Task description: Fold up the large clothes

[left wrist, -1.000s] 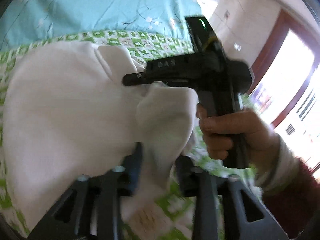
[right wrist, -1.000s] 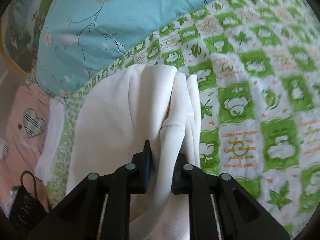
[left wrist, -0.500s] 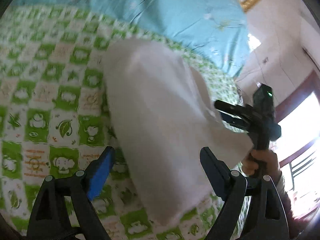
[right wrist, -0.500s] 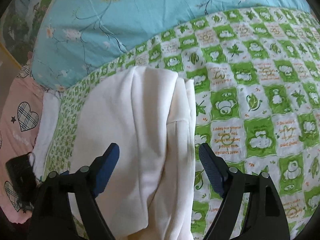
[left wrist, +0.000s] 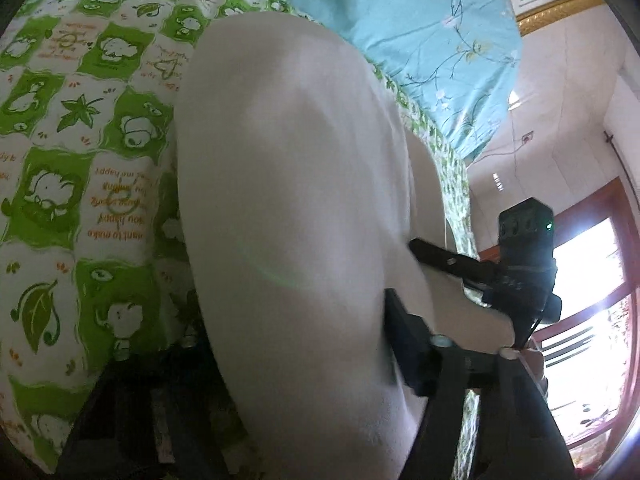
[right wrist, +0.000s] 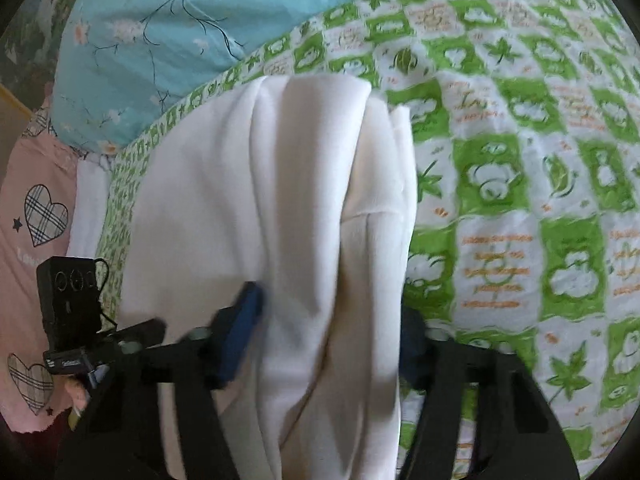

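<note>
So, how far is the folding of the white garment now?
Done: the white garment lies on the green sheet folded lengthwise, sides turned in. In hand: the left claw and the right claw straddle its near end, open. Left: folding it across.

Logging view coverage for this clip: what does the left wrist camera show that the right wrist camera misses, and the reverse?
Only the left wrist view shows the red-framed window, the gold picture frame and the right gripper seen from outside, at the white garment.

Only the right wrist view shows the pink heart-print fabric, the garment's lengthwise folds and stitched seam, and the left gripper's camera block.

Both show the white garment on the green checked bedsheet beside the blue floral quilt, each gripper's fingers spread around the cloth.
</note>
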A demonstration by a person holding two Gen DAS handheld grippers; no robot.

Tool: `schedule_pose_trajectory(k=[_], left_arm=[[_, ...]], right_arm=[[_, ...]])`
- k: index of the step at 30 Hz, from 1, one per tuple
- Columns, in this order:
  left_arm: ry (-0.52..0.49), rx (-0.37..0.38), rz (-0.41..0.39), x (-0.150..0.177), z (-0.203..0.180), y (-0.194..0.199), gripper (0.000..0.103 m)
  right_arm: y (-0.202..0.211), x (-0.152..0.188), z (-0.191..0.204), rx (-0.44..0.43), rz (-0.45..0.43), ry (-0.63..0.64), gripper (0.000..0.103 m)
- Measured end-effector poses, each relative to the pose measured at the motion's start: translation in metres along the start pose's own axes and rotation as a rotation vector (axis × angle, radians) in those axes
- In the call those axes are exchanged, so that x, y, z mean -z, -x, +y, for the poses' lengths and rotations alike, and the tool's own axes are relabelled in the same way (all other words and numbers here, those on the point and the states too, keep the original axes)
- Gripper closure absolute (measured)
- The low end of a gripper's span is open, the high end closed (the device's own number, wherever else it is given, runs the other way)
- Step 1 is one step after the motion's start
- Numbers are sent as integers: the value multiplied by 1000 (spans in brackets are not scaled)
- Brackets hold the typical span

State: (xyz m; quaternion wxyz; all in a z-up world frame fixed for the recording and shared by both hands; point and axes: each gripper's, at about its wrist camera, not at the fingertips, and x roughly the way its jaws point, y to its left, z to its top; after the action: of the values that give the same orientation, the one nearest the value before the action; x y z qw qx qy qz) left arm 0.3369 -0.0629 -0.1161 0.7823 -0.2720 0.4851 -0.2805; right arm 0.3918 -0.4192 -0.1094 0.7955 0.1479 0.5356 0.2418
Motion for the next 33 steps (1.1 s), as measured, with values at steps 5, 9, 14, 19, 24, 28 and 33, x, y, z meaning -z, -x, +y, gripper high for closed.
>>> schedule_pose_trajectory(k=[5, 9, 14, 19, 24, 28, 33], left_arm=[[-78, -3, -40, 8, -14, 27, 64], [-100, -29, -84, 23, -12, 84, 64], [-97, -108, -104, 40, 20, 170, 64], [-68, -205, -131, 59, 63, 237, 64], [-5, -260, -111, 79, 114, 240, 59], [30, -231, -152, 84, 127, 237, 48], [19, -338, -180, 88, 113, 243, 37]], right_arm=[[9, 6, 15, -51, -37, -13, 81], [16, 21, 53, -138, -81, -11, 83], [-12, 46, 112, -318, -48, -10, 83], [-62, 68, 175, -440, 32, 17, 83], [-111, 78, 203, -447, 106, -3, 84], [-119, 81, 204, -409, 99, -11, 82], [-96, 83, 206, -253, 52, 44, 62]])
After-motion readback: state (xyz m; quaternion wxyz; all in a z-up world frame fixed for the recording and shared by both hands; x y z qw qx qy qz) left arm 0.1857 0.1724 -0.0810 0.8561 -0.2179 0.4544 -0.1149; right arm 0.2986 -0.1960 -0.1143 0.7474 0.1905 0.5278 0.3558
